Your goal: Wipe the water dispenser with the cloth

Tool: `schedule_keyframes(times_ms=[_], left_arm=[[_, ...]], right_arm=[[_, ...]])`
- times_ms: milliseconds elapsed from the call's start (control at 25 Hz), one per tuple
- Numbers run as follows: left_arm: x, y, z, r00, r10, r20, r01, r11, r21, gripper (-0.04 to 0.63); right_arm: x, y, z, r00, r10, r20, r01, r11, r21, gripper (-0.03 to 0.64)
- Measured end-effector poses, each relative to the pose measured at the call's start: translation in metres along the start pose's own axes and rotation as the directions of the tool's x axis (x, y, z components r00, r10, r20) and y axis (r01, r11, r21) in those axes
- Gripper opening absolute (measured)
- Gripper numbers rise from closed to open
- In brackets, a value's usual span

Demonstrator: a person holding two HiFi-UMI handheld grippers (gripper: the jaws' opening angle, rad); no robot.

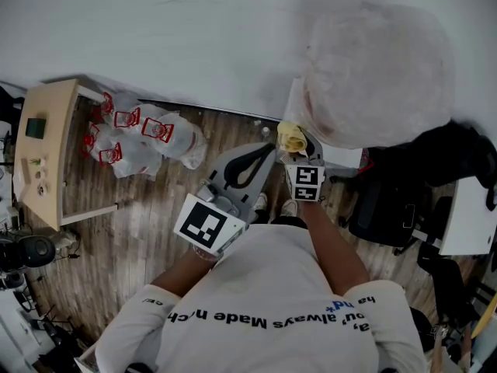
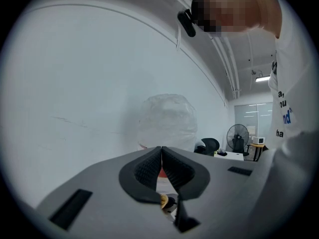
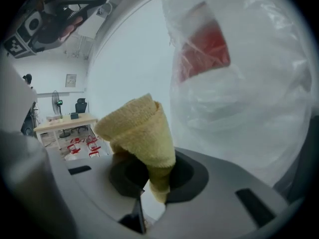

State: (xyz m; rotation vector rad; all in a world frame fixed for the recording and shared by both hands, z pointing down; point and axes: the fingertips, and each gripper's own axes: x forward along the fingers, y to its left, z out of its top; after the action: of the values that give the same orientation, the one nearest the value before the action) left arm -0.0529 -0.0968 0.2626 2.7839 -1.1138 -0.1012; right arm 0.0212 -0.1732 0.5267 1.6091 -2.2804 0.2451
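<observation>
The water dispenser point(image 1: 373, 76) stands against the white wall, its top wrapped in clear plastic. It fills the right of the right gripper view point(image 3: 239, 93), with a red part showing through the wrap. My right gripper point(image 1: 299, 152) is shut on a folded yellow cloth point(image 1: 292, 137), held just left of the wrapped dispenser. The cloth point(image 3: 142, 133) sticks up from between the jaws of the right gripper point(image 3: 152, 171), a short gap from the plastic. My left gripper point(image 1: 264, 155) is shut with nothing in it, beside the right one. In the left gripper view the left gripper point(image 2: 161, 149) points toward the dispenser point(image 2: 167, 121).
A light wooden table point(image 1: 46, 146) stands at the left, with several plastic bags with red print point(image 1: 140, 134) on the wooden floor beside it. Black office chairs point(image 1: 435, 169) crowd the right. A standing fan point(image 2: 238, 136) and desks are farther back.
</observation>
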Motion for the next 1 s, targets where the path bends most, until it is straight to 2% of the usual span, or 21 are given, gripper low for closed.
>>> schedule_keyframes(times_ms=[240,560,760,1000], left_arm=[[0.002,0.007,-0.006,1.0,-0.002,-0.019,0.002,1.0,-0.002,0.02],[0.003,0.018,-0.01,0.999,-0.009,-0.045,0.009,1.0,-0.003,0.02],[0.004,0.023,-0.007,0.999,-0.007,-0.039,0.007,1.0,-0.008,0.02],[0.003,0.023,-0.008,0.999,-0.012,-0.042,0.012,1.0,-0.008,0.02]], right_arm=[[0.024,-0.01,-0.029,0.997,-0.031,-0.069,0.032,0.999,0.014,0.064],[0.05,-0.012,-0.064,0.988,-0.058,-0.142,0.051,0.997,-0.052,0.063],[0.056,-0.014,-0.073,0.979,-0.068,-0.192,0.052,0.995,-0.084,0.063],[0.06,-0.012,-0.079,0.968,-0.054,-0.246,0.036,0.996,-0.077,0.062]])
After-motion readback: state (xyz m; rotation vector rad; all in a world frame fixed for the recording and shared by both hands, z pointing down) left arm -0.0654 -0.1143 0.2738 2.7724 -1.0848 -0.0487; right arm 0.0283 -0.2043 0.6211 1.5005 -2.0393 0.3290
